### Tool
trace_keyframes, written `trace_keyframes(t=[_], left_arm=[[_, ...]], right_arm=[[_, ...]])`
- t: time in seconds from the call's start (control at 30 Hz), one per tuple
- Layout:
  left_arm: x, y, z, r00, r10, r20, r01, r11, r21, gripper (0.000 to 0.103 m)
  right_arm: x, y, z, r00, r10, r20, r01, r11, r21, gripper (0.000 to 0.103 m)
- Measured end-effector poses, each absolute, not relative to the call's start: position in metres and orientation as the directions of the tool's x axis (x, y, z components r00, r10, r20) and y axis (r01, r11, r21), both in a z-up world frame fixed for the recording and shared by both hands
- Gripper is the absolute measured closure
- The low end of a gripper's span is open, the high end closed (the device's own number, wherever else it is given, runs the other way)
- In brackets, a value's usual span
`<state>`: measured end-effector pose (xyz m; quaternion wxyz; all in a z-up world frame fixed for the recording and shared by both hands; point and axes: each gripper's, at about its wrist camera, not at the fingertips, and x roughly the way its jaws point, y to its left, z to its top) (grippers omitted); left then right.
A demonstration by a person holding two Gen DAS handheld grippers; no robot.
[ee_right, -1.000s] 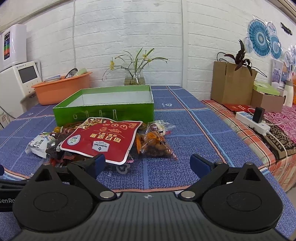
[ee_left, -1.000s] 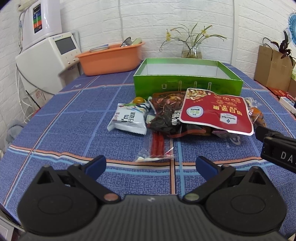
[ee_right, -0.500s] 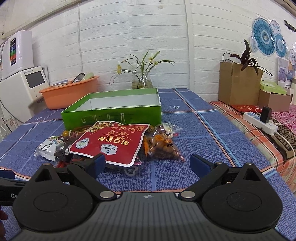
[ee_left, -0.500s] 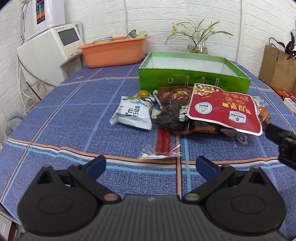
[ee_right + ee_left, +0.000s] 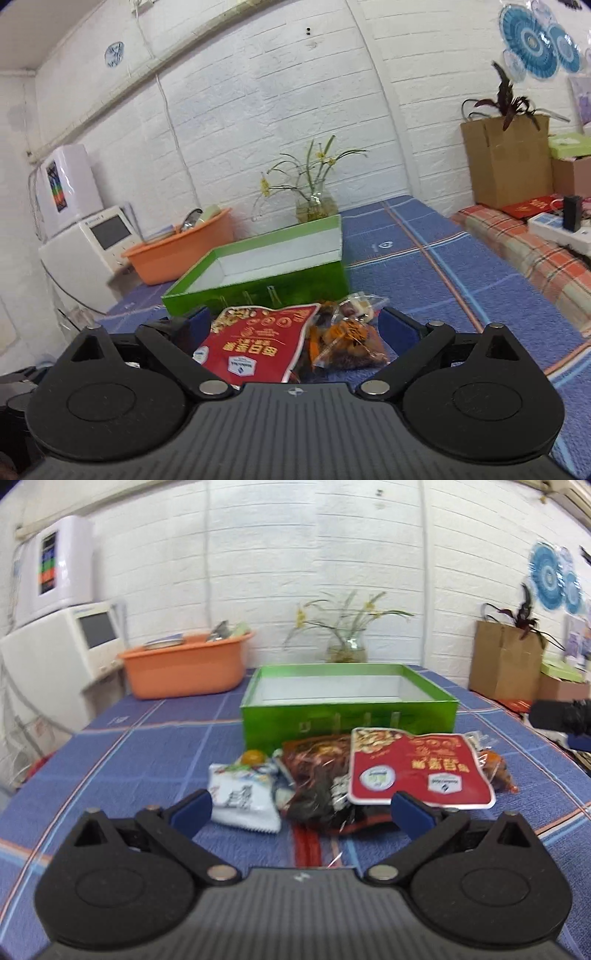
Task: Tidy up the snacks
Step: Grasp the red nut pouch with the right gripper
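A pile of snacks lies on the blue cloth in front of an open green box (image 5: 347,716) (image 5: 258,284). The pile holds a big red nut bag (image 5: 417,771) (image 5: 258,350), a dark crinkly packet (image 5: 317,779), a white packet (image 5: 243,797), a small orange ball (image 5: 253,757) and a clear bag of orange sweets (image 5: 343,343) (image 5: 496,770). My left gripper (image 5: 301,810) is open, low and close in front of the white and dark packets. My right gripper (image 5: 295,326) is open too, its fingers flanking the red bag and the sweets bag without touching them.
An orange tub (image 5: 184,664) and a vase of flowers (image 5: 345,646) stand behind the box. White appliances (image 5: 55,638) sit at the left. Brown cardboard boxes (image 5: 506,158) and a power strip (image 5: 554,229) are at the right, past the table edge.
Both grippers have dropped lower and moved closer to the pile; the right one has tilted. The red strips near the front edge are now mostly hidden under the left gripper.
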<state>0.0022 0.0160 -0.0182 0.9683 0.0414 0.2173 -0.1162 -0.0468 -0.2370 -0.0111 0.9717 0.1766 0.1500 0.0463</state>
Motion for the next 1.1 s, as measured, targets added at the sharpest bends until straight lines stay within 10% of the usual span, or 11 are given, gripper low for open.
trace_keyframes(t=[0.47, 1.1], left_arm=[[0.089, -0.017, -0.032, 0.702, -0.454, -0.548, 0.469, 0.874, -0.125, 0.0], [0.11, -0.009, -0.031, 0.58, -0.61, -0.54, 0.548, 0.783, -0.295, 0.018]], right_arm=[[0.038, -0.269, -0.052, 0.776, 0.55, -0.308, -0.082, 0.573, 0.816, 0.008], [0.047, -0.275, -0.063, 0.766, 0.545, -0.341, -0.039, 0.569, 0.821, 0.033]])
